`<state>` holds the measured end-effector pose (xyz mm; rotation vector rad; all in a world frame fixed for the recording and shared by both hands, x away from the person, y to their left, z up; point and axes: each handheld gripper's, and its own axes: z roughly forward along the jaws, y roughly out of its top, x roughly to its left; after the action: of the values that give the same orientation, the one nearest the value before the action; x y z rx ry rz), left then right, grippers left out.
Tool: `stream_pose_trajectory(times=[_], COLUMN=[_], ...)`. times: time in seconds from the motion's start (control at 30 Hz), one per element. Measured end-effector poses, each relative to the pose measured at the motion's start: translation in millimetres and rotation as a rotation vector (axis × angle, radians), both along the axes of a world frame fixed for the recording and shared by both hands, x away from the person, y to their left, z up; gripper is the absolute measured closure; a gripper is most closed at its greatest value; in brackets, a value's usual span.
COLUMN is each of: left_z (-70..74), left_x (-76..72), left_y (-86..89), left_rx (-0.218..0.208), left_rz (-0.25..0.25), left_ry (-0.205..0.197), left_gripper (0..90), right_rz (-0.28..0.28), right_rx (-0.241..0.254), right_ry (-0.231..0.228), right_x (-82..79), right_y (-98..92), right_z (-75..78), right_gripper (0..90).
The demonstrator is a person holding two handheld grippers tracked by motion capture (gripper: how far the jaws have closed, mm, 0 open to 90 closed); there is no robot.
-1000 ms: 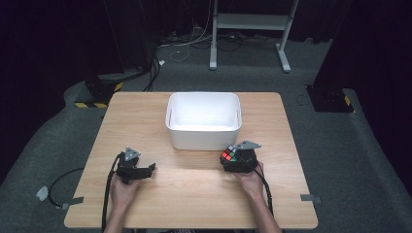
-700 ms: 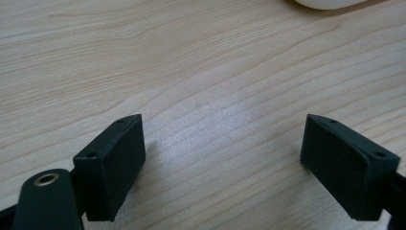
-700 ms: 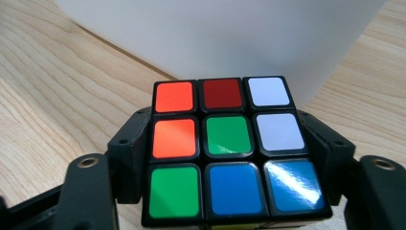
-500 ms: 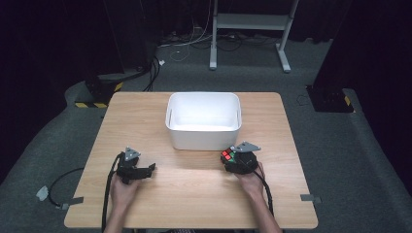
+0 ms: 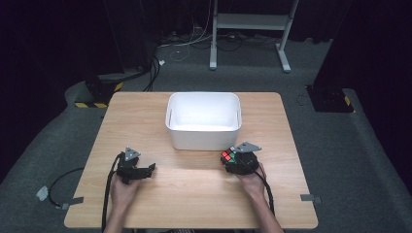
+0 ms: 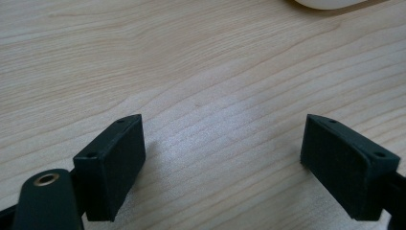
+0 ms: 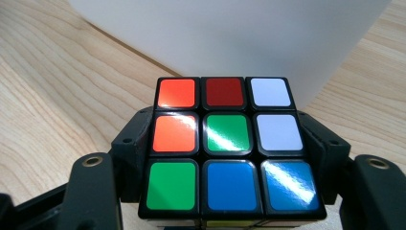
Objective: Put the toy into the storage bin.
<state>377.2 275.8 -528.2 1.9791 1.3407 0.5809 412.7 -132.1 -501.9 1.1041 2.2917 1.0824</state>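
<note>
A scrambled Rubik's cube (image 7: pixel 225 143) with orange, red, white, green and blue stickers sits clamped between the jaws of my right gripper (image 5: pixel 232 162). In the high view the cube (image 5: pixel 227 157) is just in front of the white bin (image 5: pixel 204 138), near its right front corner. The bin's white wall (image 7: pixel 230 33) rises close behind the cube. My left gripper (image 5: pixel 148 169) rests low over the wooden table (image 5: pixel 194 194) at the left. Its jaws stand wide apart, and bare wood lies between the pads (image 6: pixel 112 163).
The white bin's inside looks bare. A corner of the bin (image 6: pixel 330 4) peeks in at the top of the left gripper view. Cables trail from both grippers off the table's front edge. Dark floor, a stand and cables lie beyond the table.
</note>
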Motion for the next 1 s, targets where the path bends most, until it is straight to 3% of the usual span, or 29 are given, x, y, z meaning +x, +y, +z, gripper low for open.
stream_pose_trajectory(times=[1.0], left_z=[0.0], left_x=[-0.1], left_y=[-0.1], left_rx=[-0.001], left_rz=[0.001], left_ry=[0.0], left_gripper=[15.6], right_rz=[0.037], right_rx=[0.053], right_ry=[0.049], right_x=[-9.9], right_y=[-17.4], right_z=[22.7], right_gripper=[34.0])
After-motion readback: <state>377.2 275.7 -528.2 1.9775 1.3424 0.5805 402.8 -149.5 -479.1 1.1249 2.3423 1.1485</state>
